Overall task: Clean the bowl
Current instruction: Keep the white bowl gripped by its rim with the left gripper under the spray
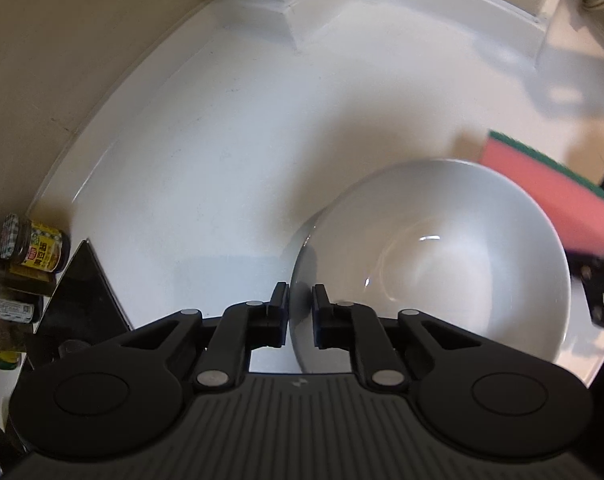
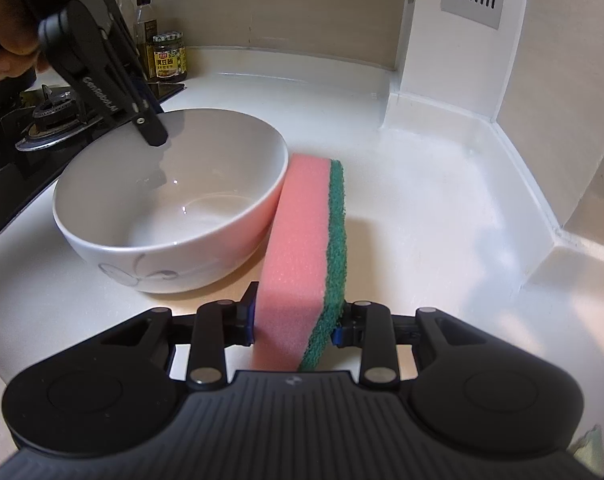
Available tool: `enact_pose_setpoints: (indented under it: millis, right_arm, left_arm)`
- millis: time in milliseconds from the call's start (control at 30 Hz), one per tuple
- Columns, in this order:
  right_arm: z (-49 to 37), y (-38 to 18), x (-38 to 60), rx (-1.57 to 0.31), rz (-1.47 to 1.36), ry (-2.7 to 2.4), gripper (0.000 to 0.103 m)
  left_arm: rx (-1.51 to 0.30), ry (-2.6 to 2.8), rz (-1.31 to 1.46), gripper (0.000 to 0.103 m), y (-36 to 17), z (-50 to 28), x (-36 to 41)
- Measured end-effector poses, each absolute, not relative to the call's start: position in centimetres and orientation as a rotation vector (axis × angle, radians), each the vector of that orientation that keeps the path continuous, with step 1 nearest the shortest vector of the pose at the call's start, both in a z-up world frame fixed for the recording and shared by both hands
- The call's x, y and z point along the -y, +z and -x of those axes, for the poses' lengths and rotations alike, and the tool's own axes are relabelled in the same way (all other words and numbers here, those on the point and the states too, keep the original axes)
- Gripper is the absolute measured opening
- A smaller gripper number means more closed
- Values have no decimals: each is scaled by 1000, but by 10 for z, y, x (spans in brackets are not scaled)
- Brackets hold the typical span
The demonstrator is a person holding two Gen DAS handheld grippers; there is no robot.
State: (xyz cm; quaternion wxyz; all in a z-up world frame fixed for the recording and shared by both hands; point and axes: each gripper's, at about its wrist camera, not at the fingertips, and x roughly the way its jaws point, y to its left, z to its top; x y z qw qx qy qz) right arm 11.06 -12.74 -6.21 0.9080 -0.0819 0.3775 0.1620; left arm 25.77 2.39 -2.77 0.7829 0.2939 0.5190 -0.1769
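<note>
A white bowl (image 1: 441, 248) (image 2: 170, 200) with a grey flower print stands upright on the white counter (image 2: 421, 208). My left gripper (image 1: 300, 300) (image 2: 154, 136) points steeply down at the bowl's far-left rim. Its jaws stand narrowly apart, one finger on each side of the rim, and no pad visibly presses on it. My right gripper (image 2: 296, 320) is shut on a pink sponge (image 2: 302, 240) (image 1: 541, 192) with a green scouring layer. The sponge is held on edge beside the bowl's right wall, close to or touching it.
A black glass hob (image 1: 82, 292) with a burner (image 2: 46, 120) lies left of the bowl. A sauce jar (image 1: 38, 248) (image 2: 170, 58) and oil bottles (image 2: 146, 28) stand behind it. A hand (image 2: 2, 40) holds the left gripper. A wall pillar (image 2: 441, 60) juts out at back right.
</note>
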Motion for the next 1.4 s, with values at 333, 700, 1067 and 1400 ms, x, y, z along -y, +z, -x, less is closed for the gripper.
enact_pose_setpoints:
  millis: [333, 700, 1067, 1400]
  right_arm:
    - [-95, -55, 123, -814, 140, 333, 29]
    - [-123, -64, 129, -791, 212, 347, 29]
    - [-111, -64, 129, -804, 165, 334, 29]
    - [-92, -58, 127, -831, 154, 318, 29]
  left_arm:
    - [-1128, -330, -554, 10, -26, -239, -30]
    - [-1103, -450, -736, 24, -26, -234, -19]
    - [-1128, -385, -589, 16, -30, -244, -20]
    - [-1142, -373, -581, 14, -27, -227, -24]
